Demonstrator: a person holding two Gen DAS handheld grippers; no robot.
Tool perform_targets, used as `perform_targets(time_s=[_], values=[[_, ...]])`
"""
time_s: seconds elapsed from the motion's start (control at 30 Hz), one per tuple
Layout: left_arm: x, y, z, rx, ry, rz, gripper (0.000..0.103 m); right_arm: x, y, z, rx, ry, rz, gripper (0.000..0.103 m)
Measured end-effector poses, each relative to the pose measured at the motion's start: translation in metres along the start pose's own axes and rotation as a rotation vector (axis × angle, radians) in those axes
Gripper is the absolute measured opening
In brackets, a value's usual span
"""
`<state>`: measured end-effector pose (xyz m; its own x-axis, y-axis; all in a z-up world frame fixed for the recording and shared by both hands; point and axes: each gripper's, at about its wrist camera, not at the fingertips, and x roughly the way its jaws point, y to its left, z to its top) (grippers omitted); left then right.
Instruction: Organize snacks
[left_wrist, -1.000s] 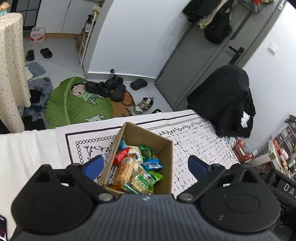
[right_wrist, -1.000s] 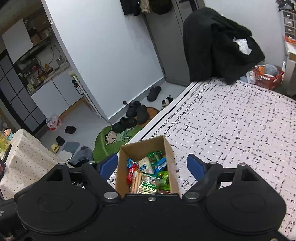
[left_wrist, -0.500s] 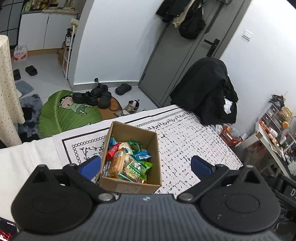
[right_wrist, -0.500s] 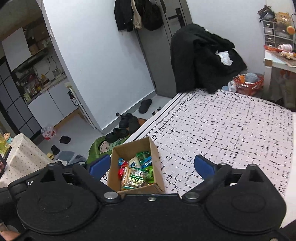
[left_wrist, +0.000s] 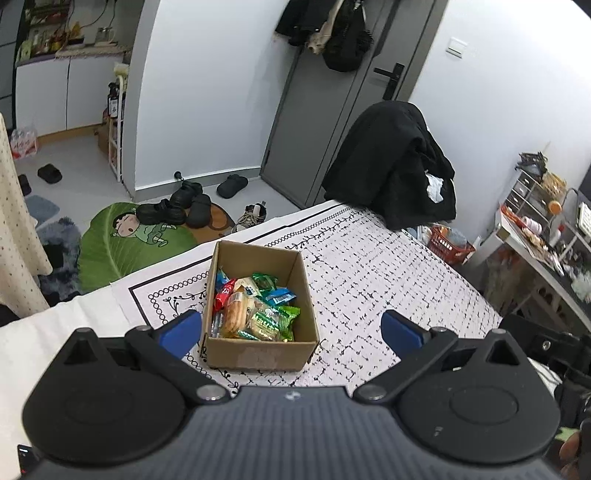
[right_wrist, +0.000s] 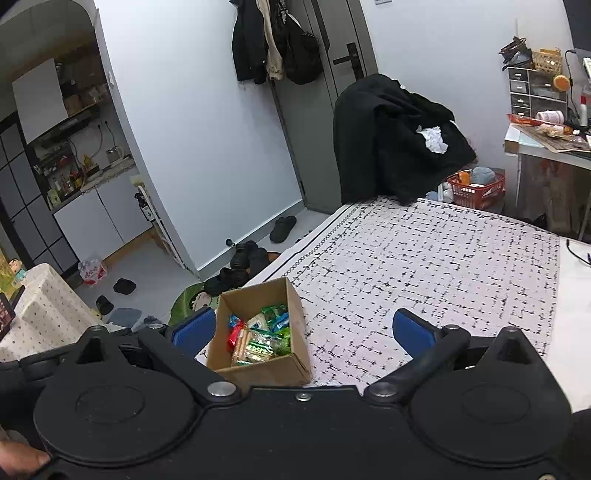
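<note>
Cloth (left_wrist: 388, 280) right of box (left_wrist: 258, 354) lies bare, open passage. Box walls hem the snacks (left_wrist: 255, 306); top open. Black coat (left_wrist: 395, 166) possibly overhangs the far edge.

Black gripper (right_wrist: 302, 330), blue fingertips (right_wrist: 194, 328)

One box (left_wrist: 258, 354) on one cloth (left_wrist: 388, 280). Inside it, wrapped snacks (left_wrist: 255, 306) — too heaped to count exactly: at least three green, two blue, one red. Two tools: left tool (left_wrist: 291, 328), right tool (right_wrist: 303, 328), each with two blue pads. One black coat (left_wrist: 391, 166) — one red basket (right_wrist: 476, 188), one green mat (left_wrist: 122, 240).
</note>
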<state>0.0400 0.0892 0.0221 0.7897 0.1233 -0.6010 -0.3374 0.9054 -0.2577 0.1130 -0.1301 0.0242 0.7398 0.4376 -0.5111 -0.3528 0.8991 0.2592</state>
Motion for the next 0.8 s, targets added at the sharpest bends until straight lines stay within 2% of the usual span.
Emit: perform_targets(time_s=[0.43,0.8], values=[[-0.023,-0.006,-0.023,0.066,-0.009,-0.012,0.103,-0.03,-0.012,-0.02,-0.025,-0.017,-0.036,0.103],[-0.036,-0.01,-0.038,0.132,-0.001,-0.012,0.103,-0.042,-0.015,-0.041,-0.06,0.001,-0.046,0.103]])
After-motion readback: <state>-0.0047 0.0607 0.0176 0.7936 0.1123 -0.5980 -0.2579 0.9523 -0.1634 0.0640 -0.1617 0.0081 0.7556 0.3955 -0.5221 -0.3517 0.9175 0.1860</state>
